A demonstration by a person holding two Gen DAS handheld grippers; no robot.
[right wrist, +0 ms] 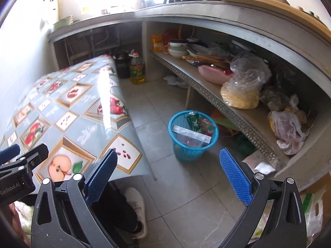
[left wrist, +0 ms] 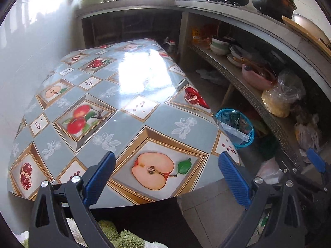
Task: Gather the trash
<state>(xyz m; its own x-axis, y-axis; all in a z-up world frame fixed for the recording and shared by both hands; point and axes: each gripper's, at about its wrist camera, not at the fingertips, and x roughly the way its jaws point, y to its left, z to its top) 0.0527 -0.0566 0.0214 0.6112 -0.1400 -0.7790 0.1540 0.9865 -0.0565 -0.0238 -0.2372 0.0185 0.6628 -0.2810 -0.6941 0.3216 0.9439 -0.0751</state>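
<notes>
Both grippers, left gripper (left wrist: 166, 177) and right gripper (right wrist: 168, 175), hang wide apart, holding nothing. Wrappers (right wrist: 191, 136) in the blue basket (right wrist: 175, 144), mid-frame, look light and crinkly; pinch an edge.

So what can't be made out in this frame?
- Lower contents of the blue plastic mesh basket: right wrist view, hidden by the clear packet on top.
- Fruit-print tablecloth centre: left wrist view, washed out by glare.
- Window ledge items: both views, overexposed.
</notes>
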